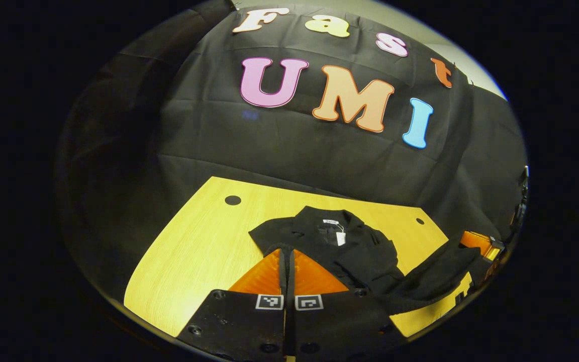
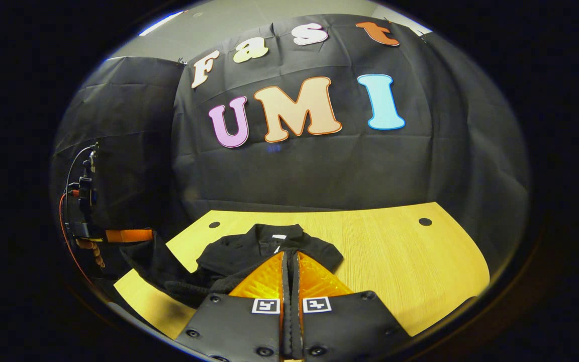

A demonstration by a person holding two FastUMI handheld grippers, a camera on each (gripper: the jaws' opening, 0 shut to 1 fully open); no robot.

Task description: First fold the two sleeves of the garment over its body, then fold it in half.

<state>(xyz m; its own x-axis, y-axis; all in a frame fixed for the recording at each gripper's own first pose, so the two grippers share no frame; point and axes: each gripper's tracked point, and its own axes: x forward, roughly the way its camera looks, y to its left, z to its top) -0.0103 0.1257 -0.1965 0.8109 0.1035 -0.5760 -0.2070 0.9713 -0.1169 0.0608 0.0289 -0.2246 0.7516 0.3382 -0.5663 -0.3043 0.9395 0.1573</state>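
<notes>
A black garment lies on the yellow wooden table, sitting a little right of centre in the lower half of the left gripper view, collar toward the back wall. At the neck there is a small white label and a white hang tag just below it; whatever is printed on them is too small to read. In that view the left gripper comes up from the bottom centre, its orange fingers drawn almost together with a thin strip of black cloth running up between them, so they seem to be pinching fabric at the garment's near edge. At the lower right of the same view a sleeve is lifted off the table and stretches toward the other gripper at the frame's right edge. In the right gripper view the garment lies left of centre in the lower half, with a bit of white at the collar. The right gripper rises from the bottom centre, its orange fingers nearly closed on a dark sliver, resting over the garment's front. Each gripper carries two small square black-and-white markers near the finger bases. Dark round holes dot the table toward its far corners.
</notes>
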